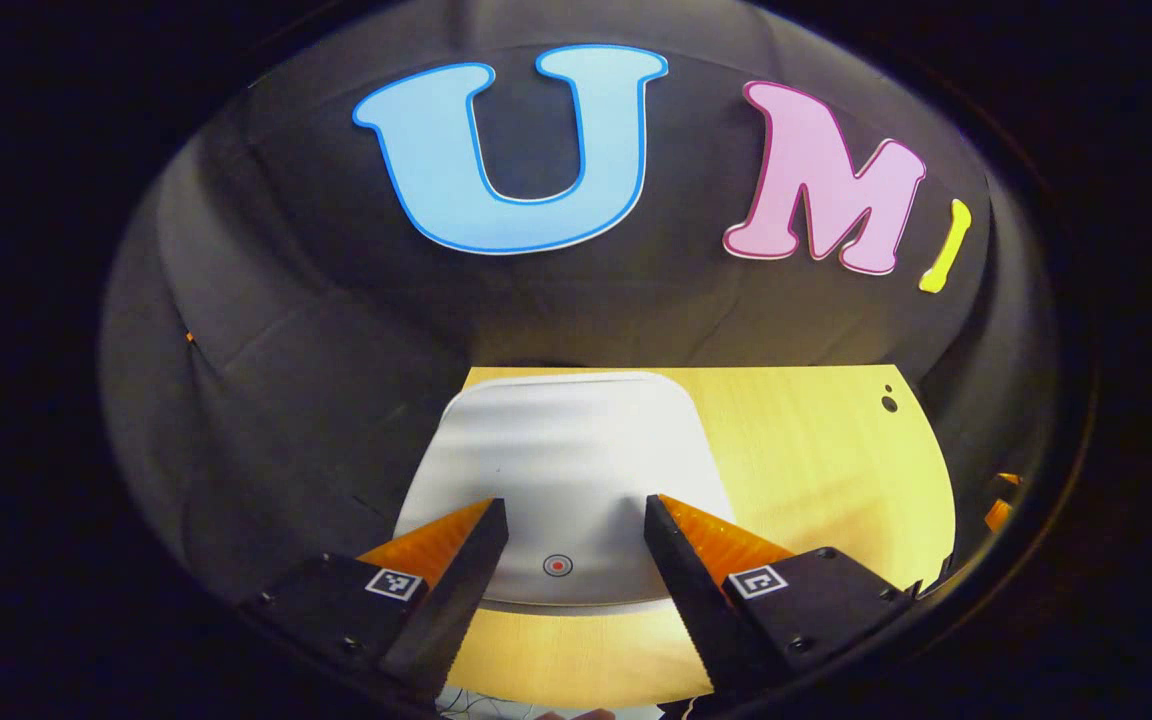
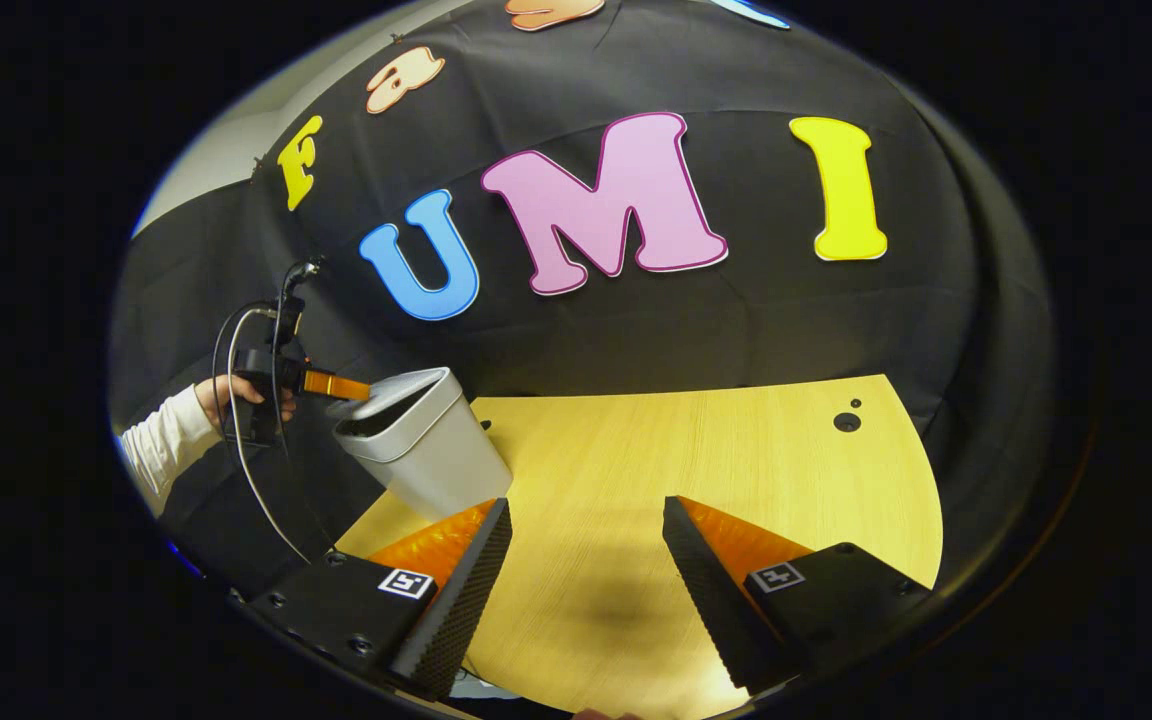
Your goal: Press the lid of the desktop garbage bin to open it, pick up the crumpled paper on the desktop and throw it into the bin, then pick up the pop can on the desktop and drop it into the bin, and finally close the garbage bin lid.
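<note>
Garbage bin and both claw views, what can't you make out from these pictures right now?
- Inside of the bin: in the right gripper view the rim and wall hide it, so its contents cannot be told.
- Bin lid latch: left gripper view looks down on the closed-looking top; whether it has clicked cannot be told.
- Left claw contact with the lid: too small in the right gripper view.

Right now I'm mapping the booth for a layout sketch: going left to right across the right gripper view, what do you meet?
White sleeve → hand holding the left hand-held gripper → garbage bin → bare wooden desktop → small dark hole in the desktop.
</note>
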{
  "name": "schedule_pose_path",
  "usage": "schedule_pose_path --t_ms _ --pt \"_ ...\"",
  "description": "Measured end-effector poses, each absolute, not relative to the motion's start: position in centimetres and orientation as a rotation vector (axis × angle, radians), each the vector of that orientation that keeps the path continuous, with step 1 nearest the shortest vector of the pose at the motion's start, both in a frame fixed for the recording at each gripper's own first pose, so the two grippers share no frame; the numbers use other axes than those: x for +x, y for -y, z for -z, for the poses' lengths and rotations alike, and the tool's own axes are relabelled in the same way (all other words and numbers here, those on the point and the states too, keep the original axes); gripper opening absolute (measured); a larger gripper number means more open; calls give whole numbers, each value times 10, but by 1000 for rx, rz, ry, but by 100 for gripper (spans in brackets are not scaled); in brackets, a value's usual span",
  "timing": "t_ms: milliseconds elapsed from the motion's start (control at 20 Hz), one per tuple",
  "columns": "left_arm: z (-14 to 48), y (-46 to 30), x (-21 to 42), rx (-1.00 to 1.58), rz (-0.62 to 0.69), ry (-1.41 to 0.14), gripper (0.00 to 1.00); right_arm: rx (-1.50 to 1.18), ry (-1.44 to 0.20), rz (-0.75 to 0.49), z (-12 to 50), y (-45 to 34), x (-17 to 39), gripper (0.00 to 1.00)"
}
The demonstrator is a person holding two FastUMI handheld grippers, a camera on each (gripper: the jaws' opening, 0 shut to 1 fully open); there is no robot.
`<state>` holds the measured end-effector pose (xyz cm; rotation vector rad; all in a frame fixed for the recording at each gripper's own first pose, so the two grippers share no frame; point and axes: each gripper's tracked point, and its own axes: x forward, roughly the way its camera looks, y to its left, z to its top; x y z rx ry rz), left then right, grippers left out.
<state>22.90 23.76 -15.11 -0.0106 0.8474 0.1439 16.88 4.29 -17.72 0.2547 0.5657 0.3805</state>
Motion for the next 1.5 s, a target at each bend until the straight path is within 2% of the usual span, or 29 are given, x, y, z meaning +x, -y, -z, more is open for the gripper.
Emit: schedule_pose_path --t_ms 200,700,850,900,1050,1500 --pt "172 -233 223 -5 -123 -897 95 250 -569 -359 179 -35 166 98" --pt "174 -230 225 -39 -116 -898 98 238 -593 -352 184 -38 148 98" --pt "172 -233 229 23 -115 -799 97 209 -590 -354 181 -40 144 98" --pt "171 -233 233 21 -135 -756 99 199 -588 -353 179 -40 143 98" --pt "164 -226 233 -25 -162 -659 97 166 -557 -344 167 -41 143 98" --pt "65 -147 184 46 -95 -301 94 111 -337 -292 100 -49 154 98"
